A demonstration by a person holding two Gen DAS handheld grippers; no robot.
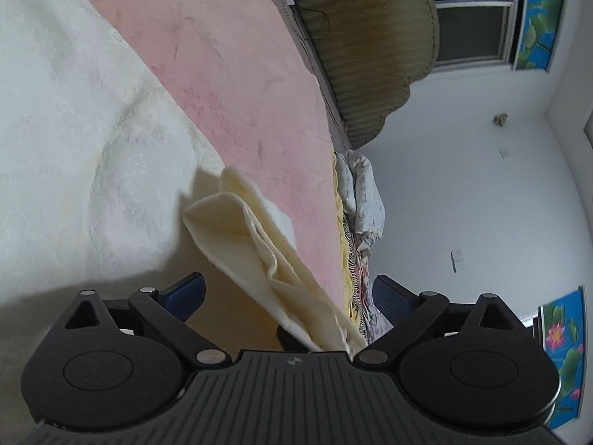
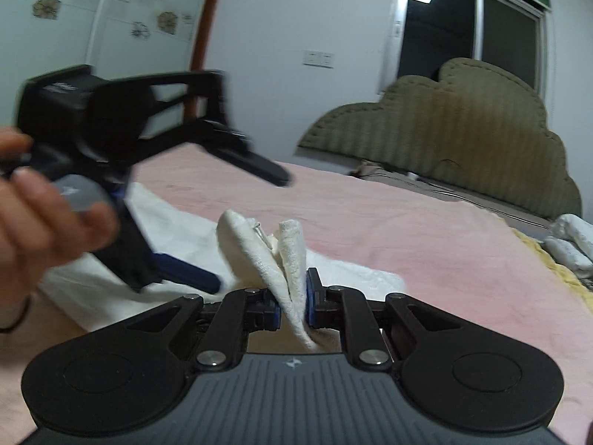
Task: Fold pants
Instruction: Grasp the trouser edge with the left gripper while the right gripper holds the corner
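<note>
Pants (image 2: 259, 256): cream-white, thick nubby fabric like fleece or towelling, lying on the pink bedspread (image 2: 407, 230), a bunched fold lifted off the bed at 12 o'clock from the right tongs. Right gripper (image 2: 292, 306) is clamped on that fold, blue pads pressing the cloth from both sides, the bunch rising in two soft lobes above the jaws. Left gripper (image 1: 289, 296) stands wide apart; a cream flap of the pants runs up between its fingers toward 11 o'clock, but neither pad touches it as far as can be seen, so it looks released or not yet taken. In the right wrist view the left tool shows at 9 to 10 o'clock, blurred, held by a hand (image 2: 40, 215). Judgement: cloth is light, limp, non-slip, not fragile; it will sag and fold on itself, so best held at a hem or waistband corner through all layers, one corner per tool. Hard to read: which end of the pants is held, leg or waist; a small metallic glint in the bunch may be a zip pull. Full outline is cut off by the tools. Headboard (image 2: 463, 129) at 1 o'clock.
</note>
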